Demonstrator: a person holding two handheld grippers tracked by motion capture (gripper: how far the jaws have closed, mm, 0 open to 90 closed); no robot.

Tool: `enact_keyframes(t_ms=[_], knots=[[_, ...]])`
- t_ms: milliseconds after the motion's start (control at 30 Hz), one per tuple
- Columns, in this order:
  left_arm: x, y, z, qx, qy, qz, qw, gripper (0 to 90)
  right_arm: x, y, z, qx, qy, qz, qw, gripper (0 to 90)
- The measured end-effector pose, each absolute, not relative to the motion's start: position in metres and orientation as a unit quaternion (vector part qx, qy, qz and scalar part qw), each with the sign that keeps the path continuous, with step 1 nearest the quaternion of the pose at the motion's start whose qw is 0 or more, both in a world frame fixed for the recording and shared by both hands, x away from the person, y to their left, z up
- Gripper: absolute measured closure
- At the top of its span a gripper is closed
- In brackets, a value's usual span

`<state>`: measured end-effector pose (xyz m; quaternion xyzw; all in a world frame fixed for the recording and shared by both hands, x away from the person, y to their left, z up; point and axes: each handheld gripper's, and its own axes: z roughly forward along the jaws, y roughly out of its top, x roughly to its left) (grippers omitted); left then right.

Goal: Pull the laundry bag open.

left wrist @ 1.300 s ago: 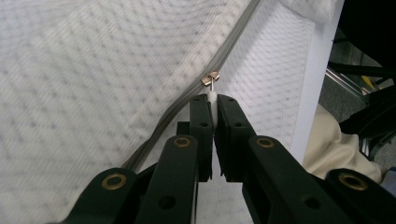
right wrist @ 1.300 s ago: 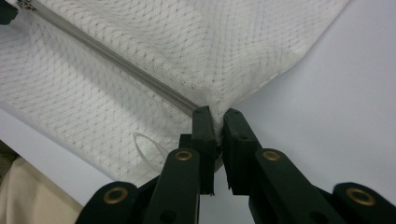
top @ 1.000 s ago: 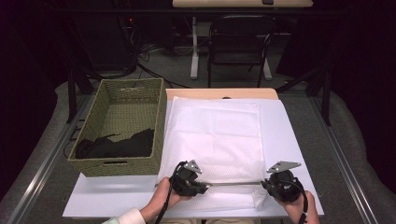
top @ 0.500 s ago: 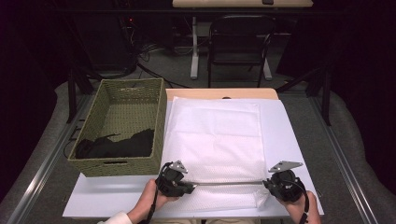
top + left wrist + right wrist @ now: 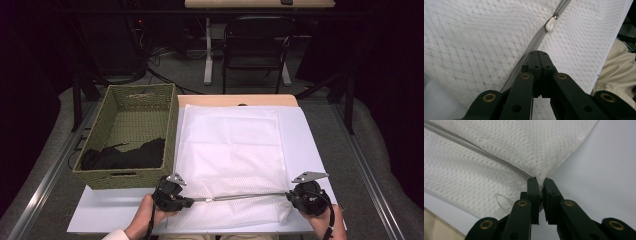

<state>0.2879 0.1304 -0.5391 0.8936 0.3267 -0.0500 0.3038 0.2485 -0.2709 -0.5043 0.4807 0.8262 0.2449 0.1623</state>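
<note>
Mesh bag (image 5: 227, 150), flat on the surface (image 5: 100, 215) beside the basket (image 5: 130, 135): our right gripper (image 5: 290, 196) pinches its corner taut while our left gripper (image 5: 190, 201), clamped on the zipper (image 5: 534, 47), pulls straight along it.

White mesh, grey zip, black jaws

Between my black jaws lies a white mesh bag (image 5: 227, 150) of woven diamond pattern; its zipper (image 5: 534, 47) is grey, the pull (image 5: 550, 24) ahead cream-white, and beyond my left fingers stands an olive-green woven basket (image 5: 131, 122).
</note>
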Motion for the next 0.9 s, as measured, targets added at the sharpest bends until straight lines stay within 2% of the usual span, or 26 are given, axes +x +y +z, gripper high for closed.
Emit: enact_keyframes(t_ms=[67,100,133,233,367,433,567,900], knots=[[0.289,0.127,-0.538,0.894,0.324,-0.047,0.305,83.5,0.248,-0.268,-0.504,0.481,0.826,0.244,0.162,84.8],[0.29,0.124,-0.538,0.896,0.322,-0.05,0.302,83.5,0.248,-0.268,-0.504,0.477,0.828,0.244,0.164,84.7],[0.293,0.118,-0.537,0.901,0.309,-0.048,0.3,76.4,0.248,-0.268,-0.504,0.473,0.83,0.245,0.165,84.7],[0.297,0.111,-0.535,0.906,0.302,-0.048,0.291,72.3,0.247,-0.268,-0.504,0.474,0.829,0.246,0.165,84.7],[0.305,0.093,-0.538,0.914,0.283,-0.079,0.279,67.7,0.247,-0.268,-0.504,0.474,0.829,0.247,0.164,84.7],[0.306,0.087,-0.538,0.919,0.277,-0.074,0.27,65.9,0.247,-0.267,-0.503,0.475,0.828,0.247,0.165,84.7],[0.309,0.08,-0.537,0.921,0.276,-0.076,0.263,66.9,0.247,-0.267,-0.503,0.473,0.829,0.249,0.165,84.7],[0.305,0.067,-0.534,0.94,0.236,-0.064,0.236,79.2,0.245,-0.266,-0.5,0.471,0.827,0.256,0.168,84.6]])
